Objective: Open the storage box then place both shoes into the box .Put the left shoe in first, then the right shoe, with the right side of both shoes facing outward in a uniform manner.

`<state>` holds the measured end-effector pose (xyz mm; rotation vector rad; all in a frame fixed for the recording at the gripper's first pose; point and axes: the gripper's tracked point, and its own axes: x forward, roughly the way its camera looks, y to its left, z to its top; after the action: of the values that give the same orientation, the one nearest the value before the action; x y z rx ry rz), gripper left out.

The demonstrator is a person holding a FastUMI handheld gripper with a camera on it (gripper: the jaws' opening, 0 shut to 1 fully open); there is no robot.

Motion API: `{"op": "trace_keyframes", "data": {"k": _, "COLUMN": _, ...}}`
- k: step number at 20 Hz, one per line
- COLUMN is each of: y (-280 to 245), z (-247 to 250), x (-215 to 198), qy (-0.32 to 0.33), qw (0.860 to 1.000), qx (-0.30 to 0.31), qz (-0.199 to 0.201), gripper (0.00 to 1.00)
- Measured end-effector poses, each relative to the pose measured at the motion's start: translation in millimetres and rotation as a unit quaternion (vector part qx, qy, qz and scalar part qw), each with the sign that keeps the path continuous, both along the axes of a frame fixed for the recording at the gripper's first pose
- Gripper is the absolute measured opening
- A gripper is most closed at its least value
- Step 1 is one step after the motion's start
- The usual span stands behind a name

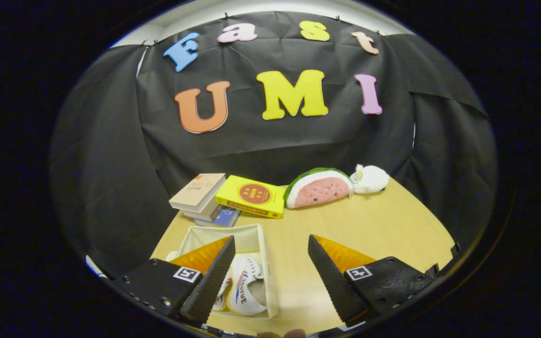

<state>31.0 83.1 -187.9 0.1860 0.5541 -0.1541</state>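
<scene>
**Jaws released above the filled box**

Jaws (pixel 270 274) spread wide, grasping nothing, hovering over the near part of the tabletop (pixel 383 225). Just beyond the left finger: the open white storage box (pixel 251 234), near the left edge of the tabletop. Inside it, white shoes (pixel 244 288) with striped sides, lying close together; exact number hard to tell, partly hidden behind the finger. Farther, along the far edge: a stack of books (pixel 200 192), a yellow book (pixel 253 195), a watermelon plush (pixel 318 188) touching a small white plush (pixel 370 178).

Probably the final check. Best to lift straight away, without brushing the soft wall, and to verify the same side facing outward.
</scene>
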Motion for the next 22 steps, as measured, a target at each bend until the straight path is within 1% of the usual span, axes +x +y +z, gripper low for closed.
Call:
{"op": "trace_keyframes", "data": {"k": 6, "y": -66.5, "z": 59.6, "x": -20.6, "qy": -0.062, "qw": 0.997, "qx": -0.039, "qz": 0.0, "gripper": 0.96}}
{"op": "trace_keyframes", "data": {"k": 13, "y": -122.5, "z": 128.3, "x": -37.8, "qy": -0.118, "qw": 0.993, "qx": -0.018, "qz": -0.018, "gripper": 0.96}}
{"op": "trace_keyframes", "data": {"k": 17, "y": -147.8, "z": 149.7, "x": -48.9, "qy": -0.14, "qw": 0.989, "qx": -0.025, "qz": -0.028, "gripper": 0.96}}
{"op": "trace_keyframes", "data": {"k": 22, "y": -158.6, "z": 163.8, "x": -61.1, "qy": -0.155, "qw": 0.987, "qx": -0.032, "qz": -0.02, "gripper": 0.96}}
